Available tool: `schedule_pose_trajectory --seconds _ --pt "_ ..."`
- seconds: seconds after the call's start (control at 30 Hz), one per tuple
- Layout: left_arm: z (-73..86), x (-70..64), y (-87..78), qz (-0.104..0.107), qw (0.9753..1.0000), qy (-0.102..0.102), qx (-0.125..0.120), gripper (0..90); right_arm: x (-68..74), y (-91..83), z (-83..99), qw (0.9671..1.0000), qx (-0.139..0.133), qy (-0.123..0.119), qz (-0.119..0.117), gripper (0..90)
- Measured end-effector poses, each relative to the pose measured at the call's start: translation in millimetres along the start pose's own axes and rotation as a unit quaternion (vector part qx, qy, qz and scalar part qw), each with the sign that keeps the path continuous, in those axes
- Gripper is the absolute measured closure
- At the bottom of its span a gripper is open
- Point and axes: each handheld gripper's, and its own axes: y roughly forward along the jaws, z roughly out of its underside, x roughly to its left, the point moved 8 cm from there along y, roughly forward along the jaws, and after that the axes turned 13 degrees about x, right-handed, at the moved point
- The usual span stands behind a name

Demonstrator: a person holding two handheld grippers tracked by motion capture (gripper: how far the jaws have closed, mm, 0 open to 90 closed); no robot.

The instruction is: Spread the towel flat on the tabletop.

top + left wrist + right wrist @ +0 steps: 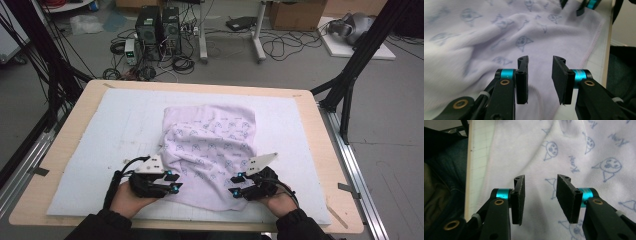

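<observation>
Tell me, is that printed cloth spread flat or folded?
Folded: the cloth has its upper layer doubled back over the lower, with wrinkled edges.

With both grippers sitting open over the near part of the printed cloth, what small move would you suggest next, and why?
Probably lower both and close them on the near hem. The left gripper and right gripper both stand open, with nothing between the jaws, over the near corners of the pale printed cloth. The cloth lies rumpled and partly folded on the white mat, so gripping its stitched edge seems needed before any pulling or folding.

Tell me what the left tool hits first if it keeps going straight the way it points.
Most likely the pale printed cloth: the left tool, jaws open, points right at its folds, though depth is hard to judge.
</observation>
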Motion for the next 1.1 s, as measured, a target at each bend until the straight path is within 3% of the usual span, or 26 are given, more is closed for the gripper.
schedule_pose_trajectory --seconds 0.1,0.23,0.63,0.73,0.8,0.97,1.1 --pt "-2.7 6.5 16.0 0.002 0.9998 0.003 0.021 67.5 -4.6 5.6 0.8 1.0000 0.005 0.000 0.005 58.8" --pt "8.3 19.2 22.9 -0.024 0.9984 -0.003 0.051 68.8 -7.4 7.7 3.8 0.9998 0.012 0.001 0.013 58.8" --pt "56.4 44.8 -19.9 -0.073 0.9947 -0.046 0.055 69.3 -7.0 9.0 10.0 0.9993 0.024 -0.004 0.027 58.4" --pt "63.5 45.6 -25.5 -0.075 0.9942 -0.052 0.057 69.1 -4.5 7.1 13.5 0.9993 0.022 -0.012 0.029 59.2" --pt "64.0 47.1 -27.4 -0.082 0.9934 -0.055 0.058 68.3 -4.6 5.0 15.1 0.9994 0.021 -0.003 0.025 59.3" --pt "42.7 37.1 -23.6 -0.053 0.9979 -0.027 0.026 65.9 -8.9 2.7 8.9 0.9994 0.011 0.000 0.033 58.1" --pt "32.4 32.8 -7.6 -0.039 0.9983 0.000 0.045 66.7 -10.8 6.5 2.7 0.9994 0.012 -0.005 0.032 57.9"
